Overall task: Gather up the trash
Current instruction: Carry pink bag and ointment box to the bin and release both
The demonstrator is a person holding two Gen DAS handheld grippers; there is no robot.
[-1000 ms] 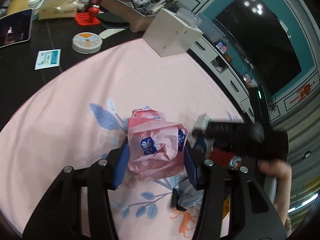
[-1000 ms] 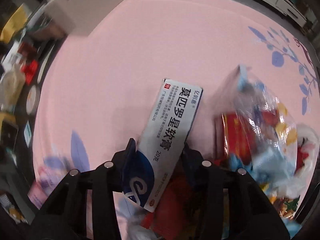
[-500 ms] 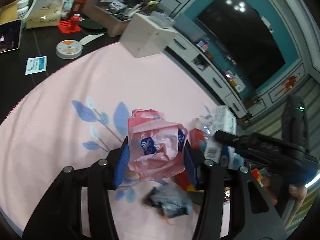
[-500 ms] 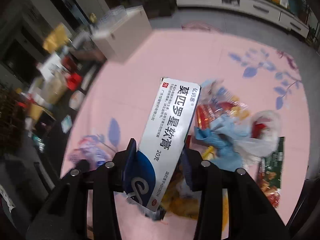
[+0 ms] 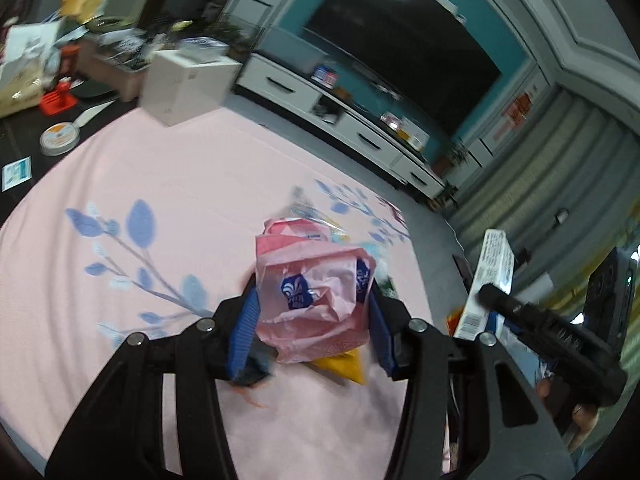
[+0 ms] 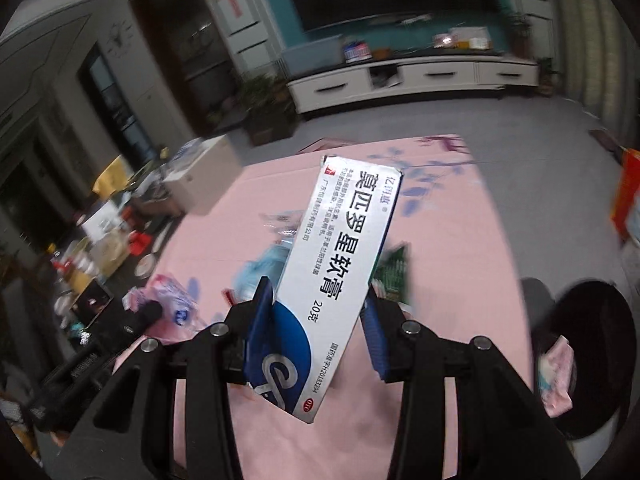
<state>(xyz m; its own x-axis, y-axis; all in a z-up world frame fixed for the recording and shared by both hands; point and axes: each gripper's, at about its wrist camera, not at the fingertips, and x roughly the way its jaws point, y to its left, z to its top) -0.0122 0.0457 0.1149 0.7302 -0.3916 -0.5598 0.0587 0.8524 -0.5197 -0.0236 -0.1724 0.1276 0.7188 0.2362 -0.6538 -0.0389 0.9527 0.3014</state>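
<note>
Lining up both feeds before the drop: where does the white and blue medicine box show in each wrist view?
Left wrist: medicine box stands at the right edge, in the right gripper.
Right wrist: medicine box fills the centre, clamped between the blue pads.
Shared landmark: the pink cloth.

Pink cloth (image 5: 208, 184) bore a pale blue leaf-and-branch print. On it, the wrapper (image 5: 316, 300) was pink with dark blue emblems; the box (image 6: 340, 264) was white with black lettering and a blue curved field. Gripper pads (image 5: 243, 320) were blue on black arms. Beyond the cloth's far edge, the wall (image 5: 516, 56) was teal.
</note>
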